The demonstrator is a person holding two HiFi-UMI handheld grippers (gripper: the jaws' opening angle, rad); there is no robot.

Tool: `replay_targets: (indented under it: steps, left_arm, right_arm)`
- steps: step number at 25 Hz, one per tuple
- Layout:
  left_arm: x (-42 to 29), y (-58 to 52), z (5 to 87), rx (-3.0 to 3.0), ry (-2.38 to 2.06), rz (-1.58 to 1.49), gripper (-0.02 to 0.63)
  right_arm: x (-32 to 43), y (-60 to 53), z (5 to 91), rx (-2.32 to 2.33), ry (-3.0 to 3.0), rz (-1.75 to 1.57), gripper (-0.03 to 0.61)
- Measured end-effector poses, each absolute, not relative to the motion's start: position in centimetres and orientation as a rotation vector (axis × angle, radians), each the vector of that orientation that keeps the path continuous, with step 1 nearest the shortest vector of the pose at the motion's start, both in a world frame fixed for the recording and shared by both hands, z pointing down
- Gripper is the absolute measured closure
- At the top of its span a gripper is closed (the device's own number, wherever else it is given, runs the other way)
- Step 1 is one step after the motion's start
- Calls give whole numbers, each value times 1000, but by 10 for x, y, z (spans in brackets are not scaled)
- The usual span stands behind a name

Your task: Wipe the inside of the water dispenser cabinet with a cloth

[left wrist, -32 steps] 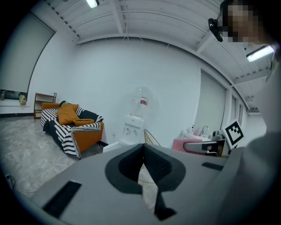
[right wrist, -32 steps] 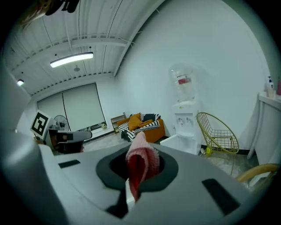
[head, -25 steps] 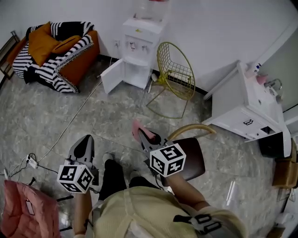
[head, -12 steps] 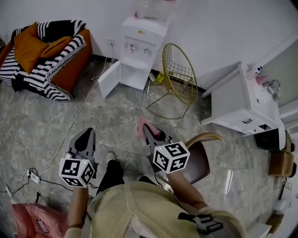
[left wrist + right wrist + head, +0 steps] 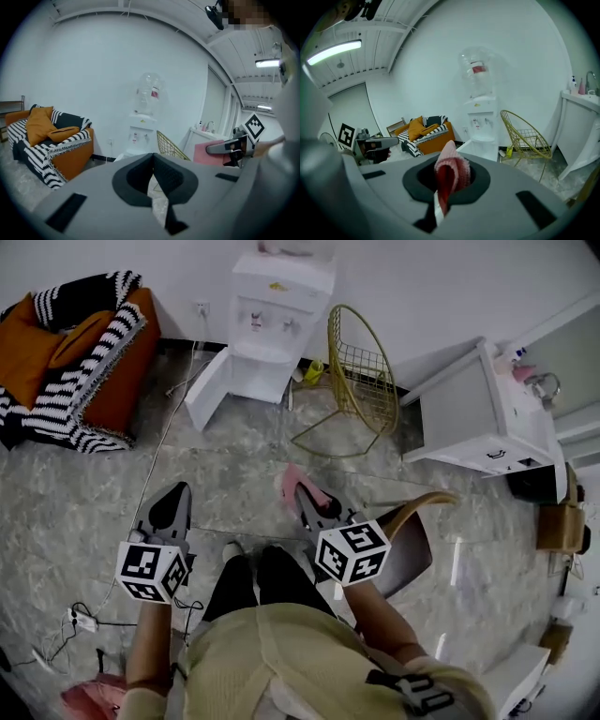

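Observation:
The white water dispenser (image 5: 274, 298) stands against the far wall, its lower cabinet door (image 5: 205, 387) swung open to the left. It also shows in the left gripper view as the dispenser (image 5: 140, 136) and in the right gripper view as the dispenser (image 5: 482, 126) with a clear bottle on top. My right gripper (image 5: 302, 491) is shut on a pink cloth (image 5: 290, 486); the folded cloth (image 5: 449, 174) sticks up between the jaws. My left gripper (image 5: 168, 502) is shut with nothing in it. Both are held over the floor, well short of the dispenser.
An orange sofa (image 5: 112, 381) with a striped blanket stands at the left. A gold wire chair (image 5: 361, 371) sits right of the dispenser. A white sink cabinet (image 5: 478, 418) is at the right, a brown chair (image 5: 412, 549) beside my right arm. A cable (image 5: 159, 465) runs across the floor.
The person has stepped forward toward the dispenser; it and the sofa sit higher in the head view. Both grippers keep their hold and pose.

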State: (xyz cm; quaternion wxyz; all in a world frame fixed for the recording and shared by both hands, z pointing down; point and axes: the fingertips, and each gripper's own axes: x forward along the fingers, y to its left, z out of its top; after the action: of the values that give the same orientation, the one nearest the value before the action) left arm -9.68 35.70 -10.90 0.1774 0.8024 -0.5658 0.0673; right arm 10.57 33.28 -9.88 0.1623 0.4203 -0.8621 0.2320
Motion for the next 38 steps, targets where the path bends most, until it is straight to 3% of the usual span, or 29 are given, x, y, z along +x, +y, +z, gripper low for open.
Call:
replay_targets:
  steps: [25, 38]
  left_arm:
    - [-75, 67, -16, 2377, -1467, 336, 611]
    - [-55, -34, 134, 2583, -1194, 532, 611]
  right_arm:
    - [101, 66, 14, 1241, -2322, 729, 552]
    - [93, -18, 151, 1366, -2228, 645, 552]
